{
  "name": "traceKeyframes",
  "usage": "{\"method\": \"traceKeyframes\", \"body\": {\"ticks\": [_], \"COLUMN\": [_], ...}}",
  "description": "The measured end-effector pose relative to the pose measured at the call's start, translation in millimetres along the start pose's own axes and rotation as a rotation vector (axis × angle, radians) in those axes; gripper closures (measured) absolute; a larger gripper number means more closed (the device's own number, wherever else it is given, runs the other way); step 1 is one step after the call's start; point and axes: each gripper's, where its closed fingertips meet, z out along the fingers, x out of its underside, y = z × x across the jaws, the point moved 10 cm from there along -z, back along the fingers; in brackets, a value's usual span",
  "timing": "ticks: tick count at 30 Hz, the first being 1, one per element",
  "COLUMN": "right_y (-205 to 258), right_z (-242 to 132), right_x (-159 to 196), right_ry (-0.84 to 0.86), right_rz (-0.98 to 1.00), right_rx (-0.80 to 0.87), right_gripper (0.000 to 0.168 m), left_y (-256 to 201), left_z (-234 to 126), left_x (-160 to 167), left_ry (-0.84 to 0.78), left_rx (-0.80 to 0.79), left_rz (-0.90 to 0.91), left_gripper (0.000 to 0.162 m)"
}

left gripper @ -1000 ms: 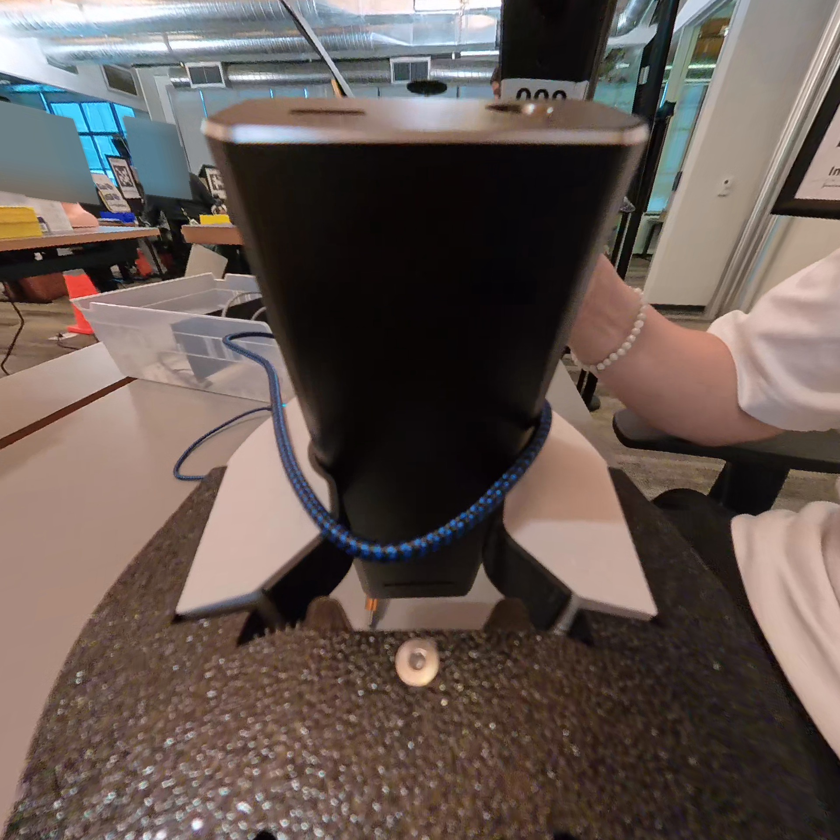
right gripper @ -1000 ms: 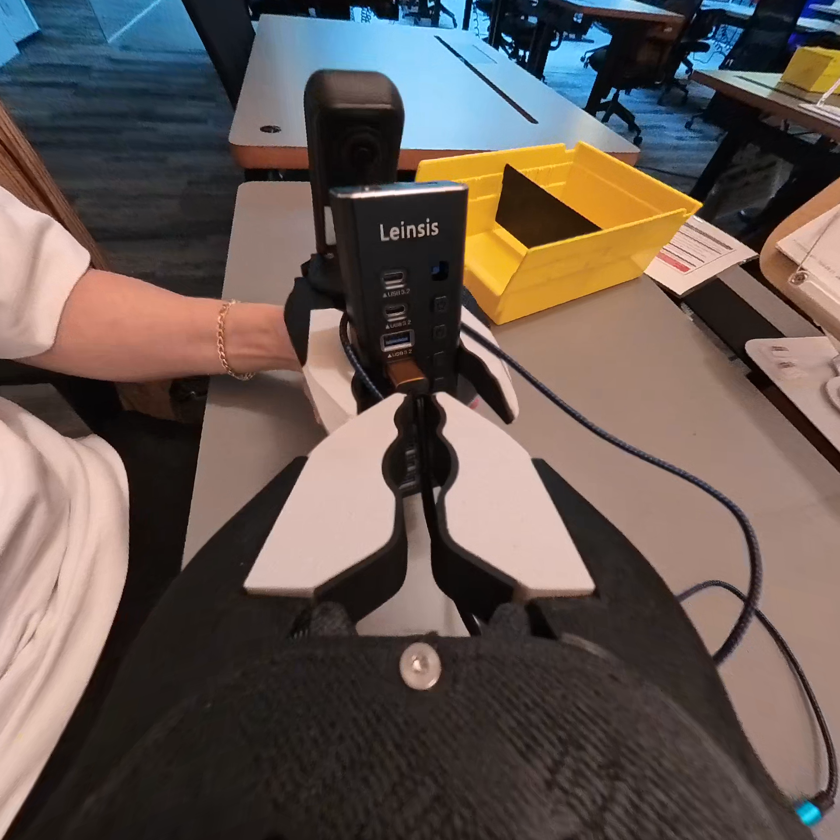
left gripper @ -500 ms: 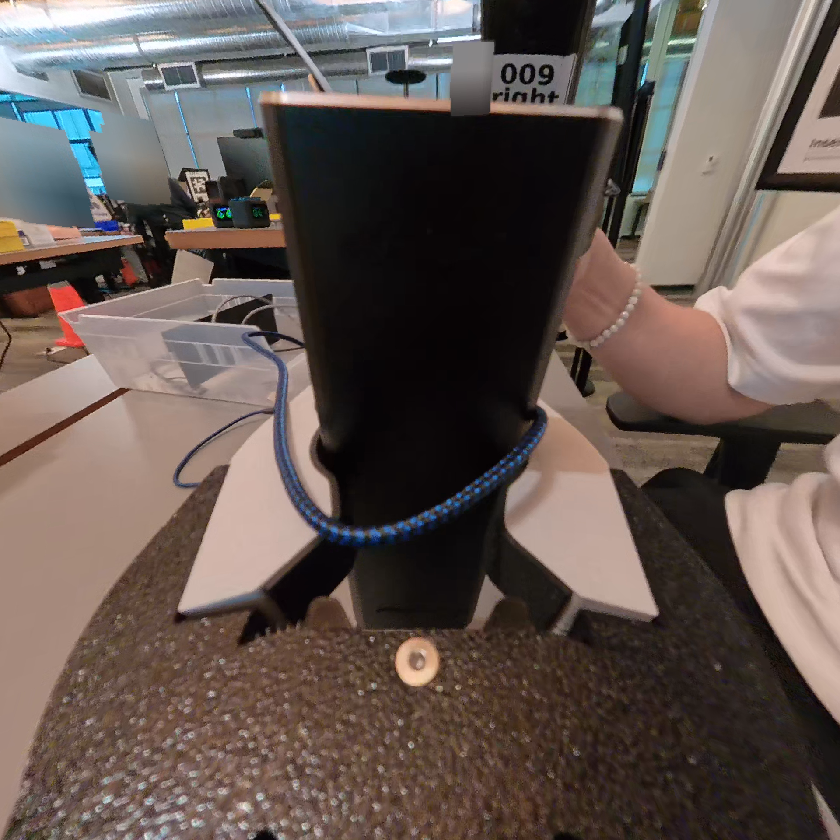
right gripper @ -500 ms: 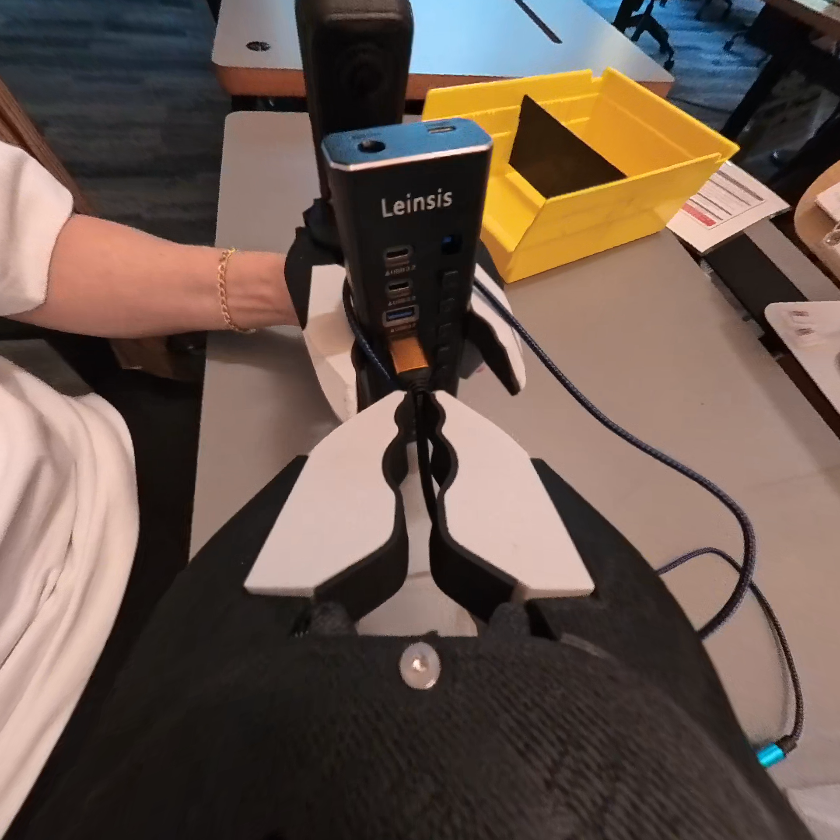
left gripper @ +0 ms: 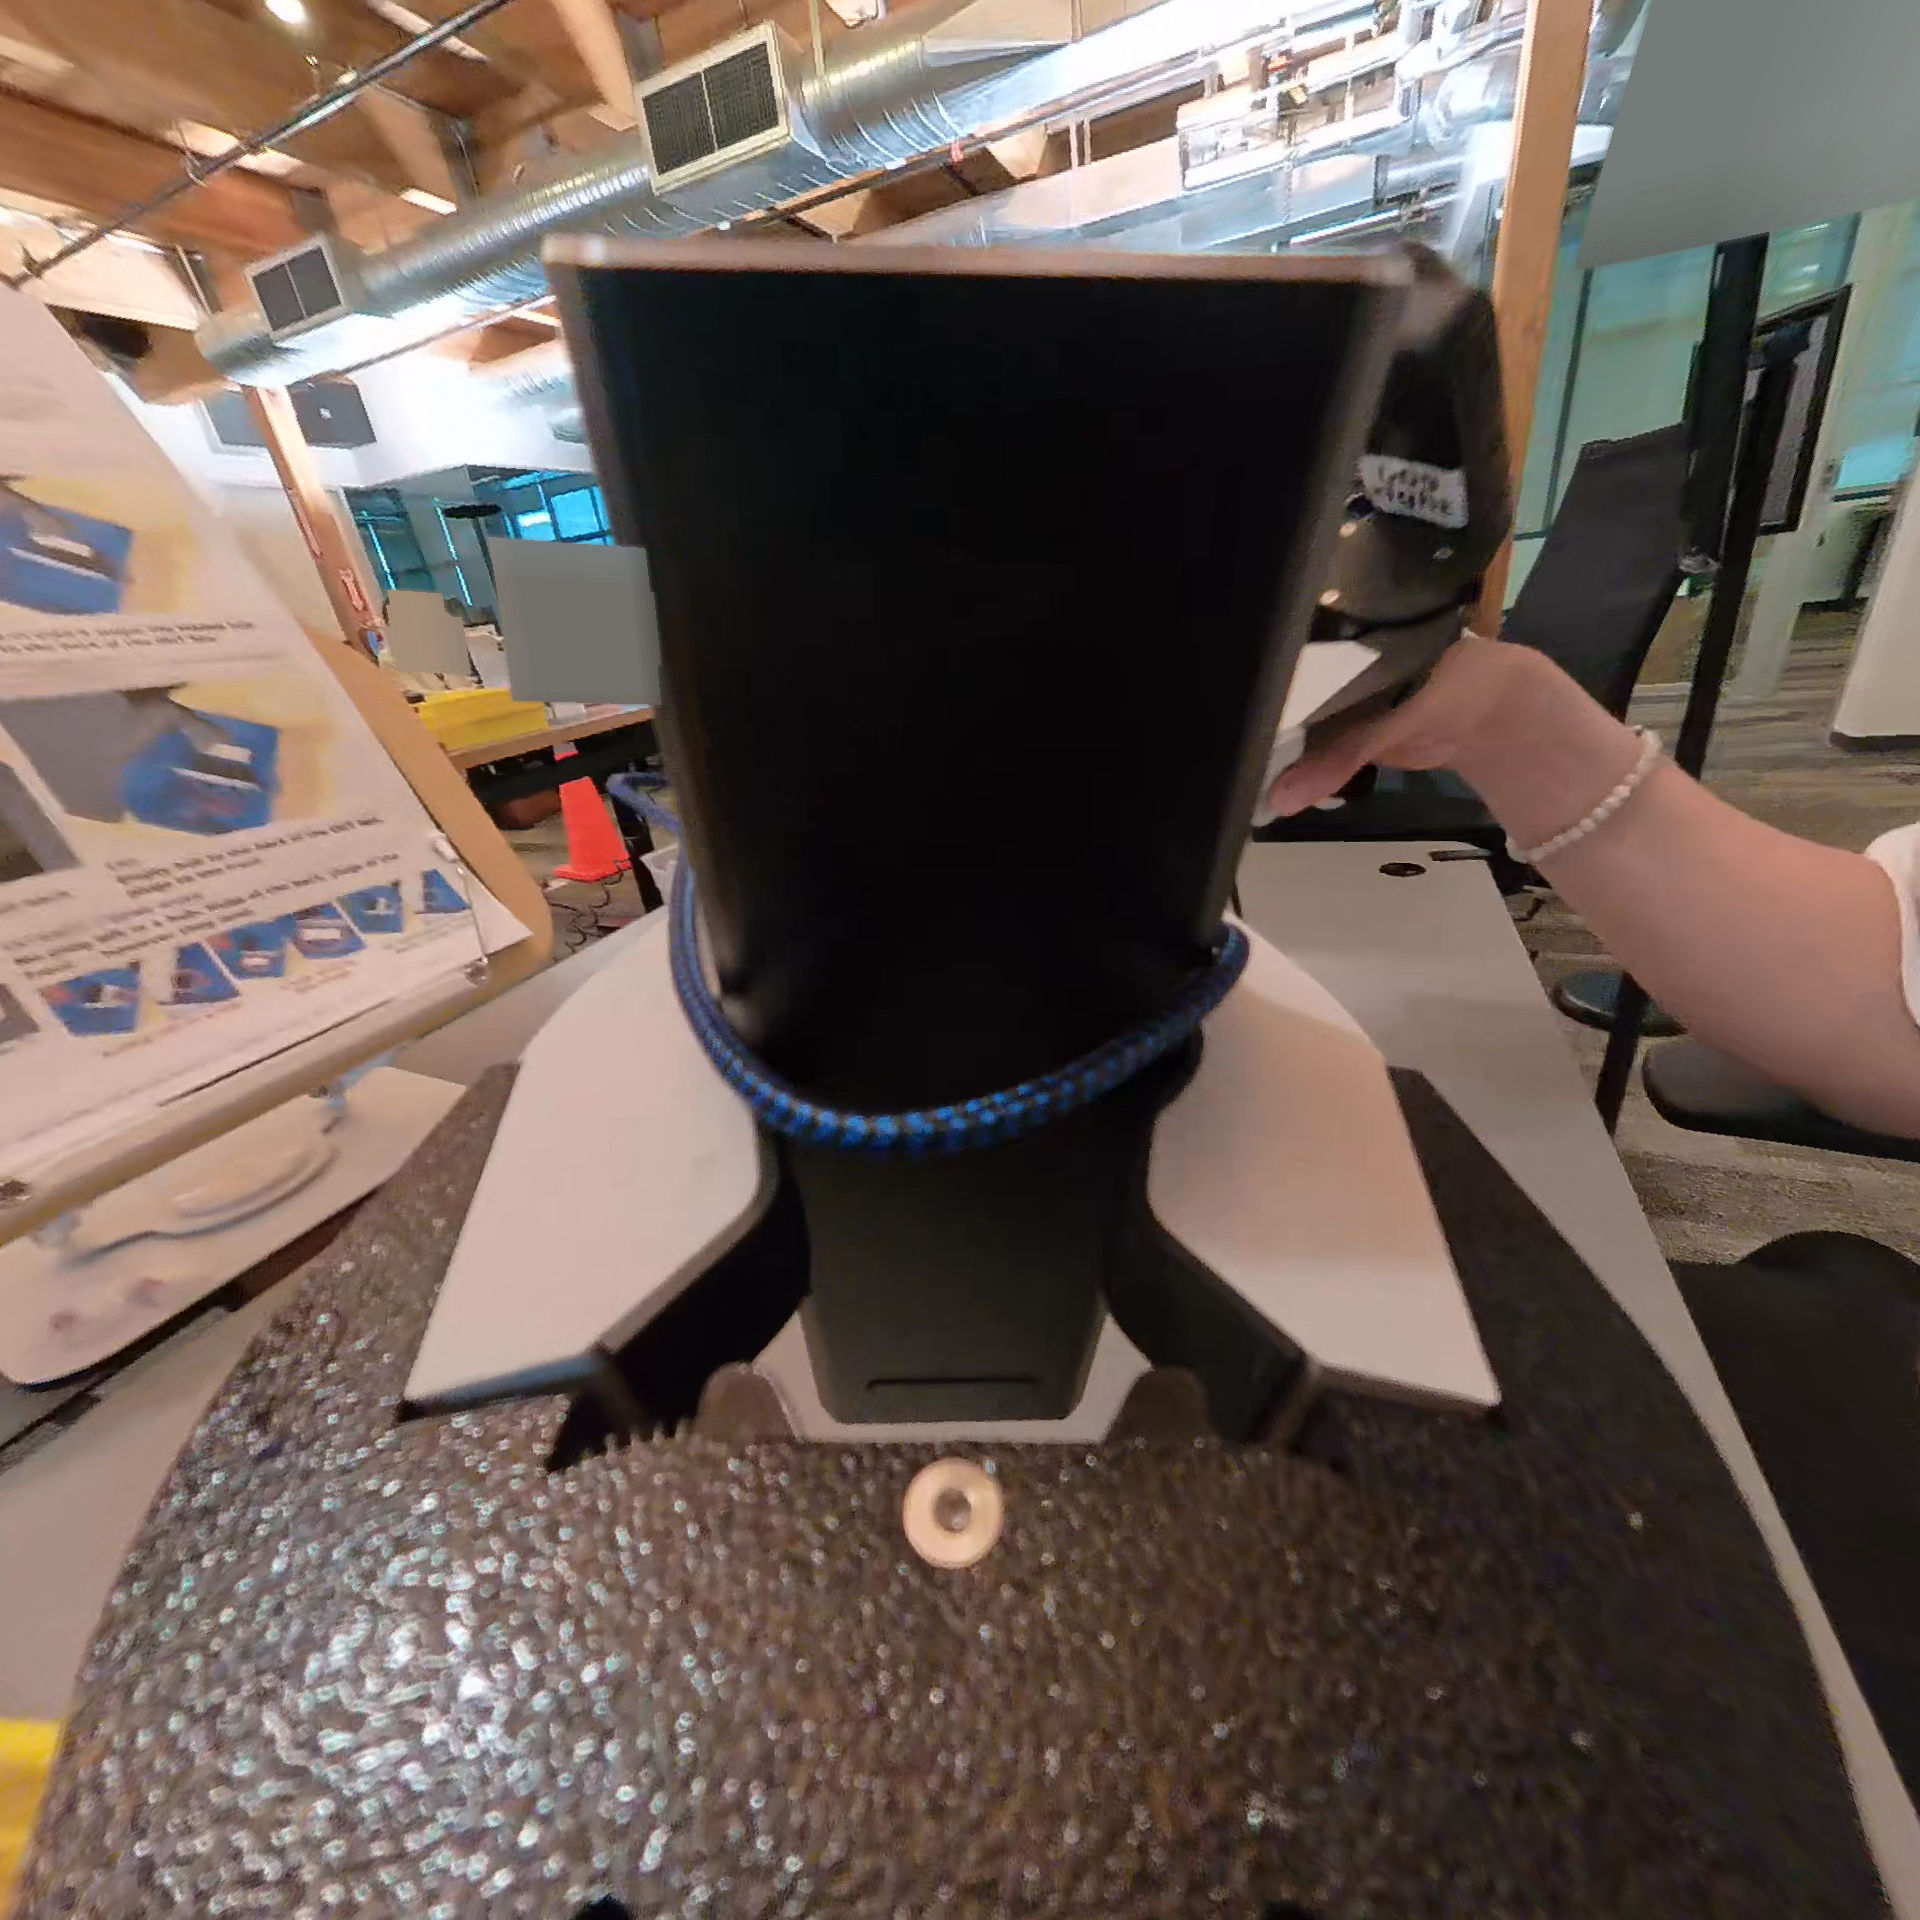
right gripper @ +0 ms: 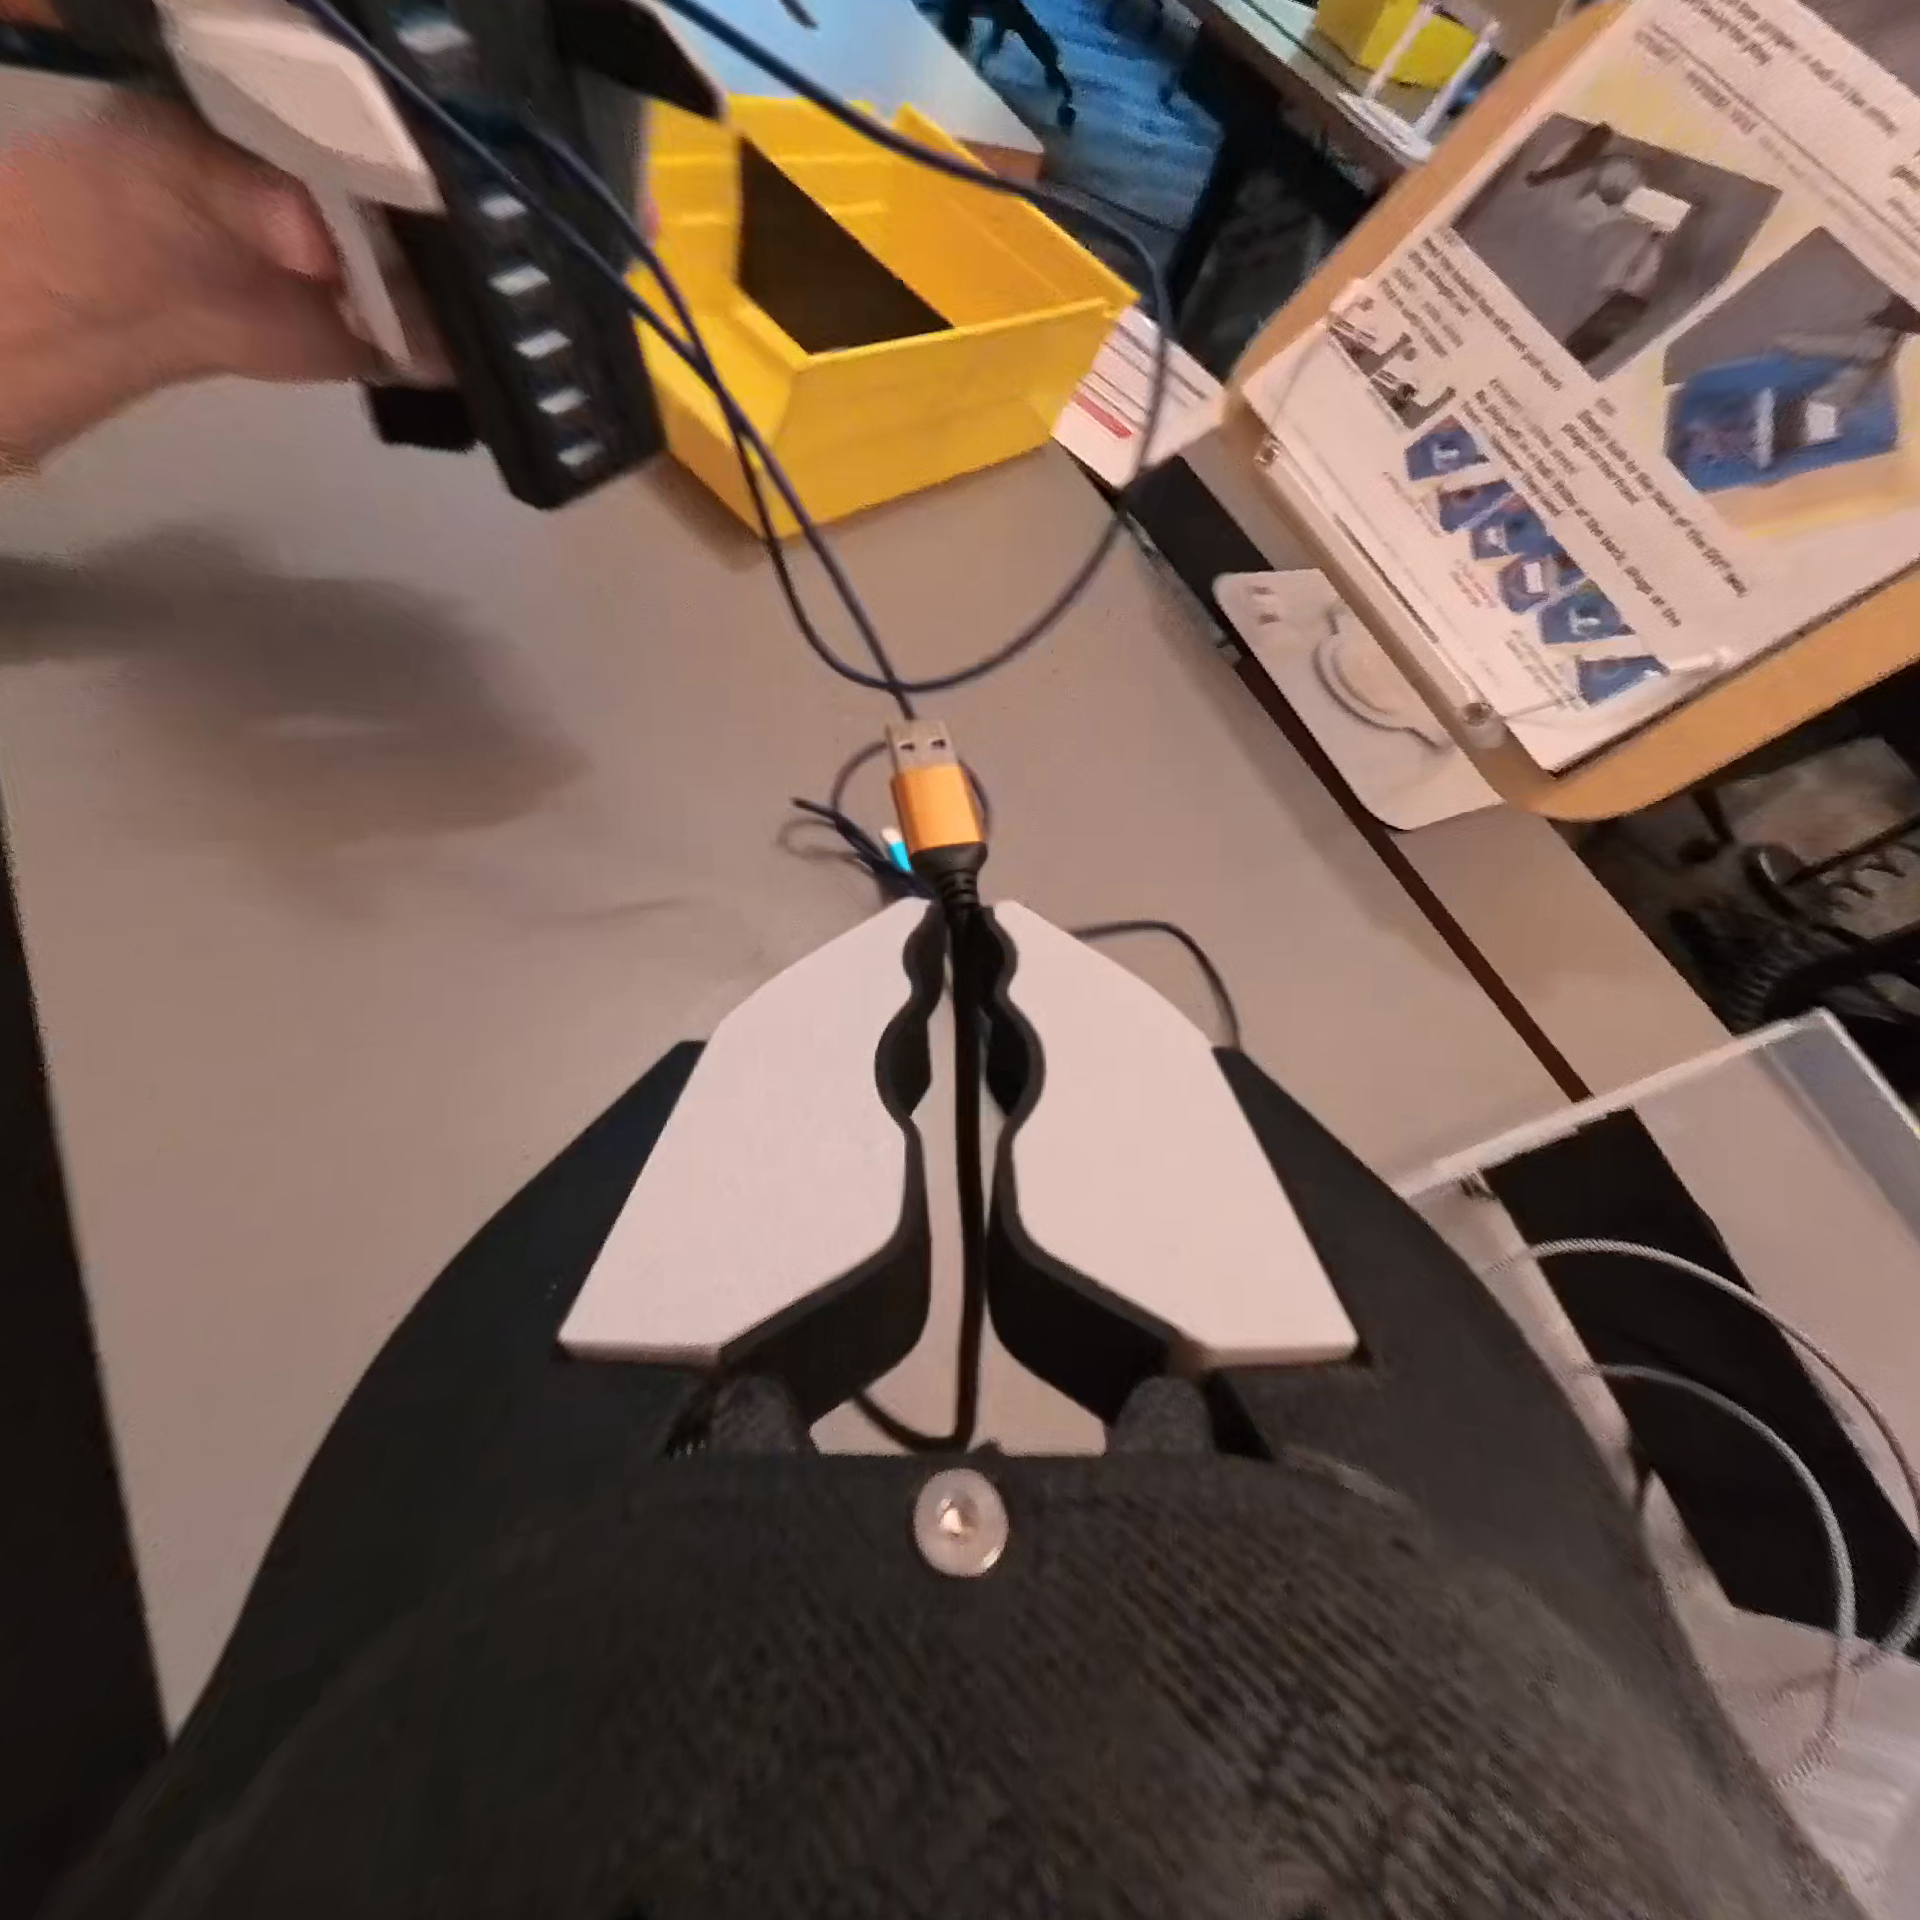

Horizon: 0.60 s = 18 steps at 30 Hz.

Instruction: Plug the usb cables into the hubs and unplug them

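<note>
Hub [right gripper: 540, 301] and plug [right gripper: 932, 805] are now apart — half a second ago the orange-sleeved plug sat in one of the hub's lower ports, and in the right wrist view it now hangs free in front of the right tongs [right gripper: 954, 914] with the hub carried off to the upper left. I judge that one unplug is done, and this cable is ready to be set down or plugged in again.

At the far left of that view, the left tongs [right gripper: 343, 223] keep the hub clamped between their white fingers, lifted clear of the grey tabletop [right gripper: 364, 987]; a column of ports runs down its black face, blurred by motion. In the left wrist view the hub's plain black back fills the frame, held narrow-end down, with a blue braided cable [left gripper: 935, 1101] looped around it just above the grip.

Moving right, thin dark cables trail from the hub down toward the tabletop past a yellow bin [right gripper: 935, 384]. The right tongs are closed narrow on the black cable [right gripper: 966, 1195] just behind the plug, whose metal tip points away, bare and straight. Farther right stands a tilted instruction sheet [right gripper: 1621, 343].
</note>
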Motion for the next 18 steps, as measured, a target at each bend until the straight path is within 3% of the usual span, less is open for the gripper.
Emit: {"method": "traceKeyframes", "body": {"ticks": [3,7,10,15,18], "right_y": [-11,-16,-21,-60,-112], "right_z": [13,37,34,-11,-31], "right_x": [21,41,34,8,-13], "right_ry": [0.128,0.167,0.001,-0.338,-0.351], "right_rz": [0.046,0.085,0.094,0.072,0.061], "right_rx": [0.009,-0.034,0.033,0.272,0.367], "right_gripper": [0.162,0.162,0.163,0.163,0.162], "left_y": [2,2,1,-3,-3], "left_z": [-10,-17,-20,-19,-17], "left_x": [-11,-19,-25,-26,-23], "left_ry": [-0.018,-0.021,-0.021,0.009,0.007], "left_rx": [-0.042,-0.059,-0.044,-0.014,0.006], "left_rz": [0.008,0.016,0.019,0.033,0.026], "left_gripper": [0.091,0.091,0.091,0.091,0.091]}}
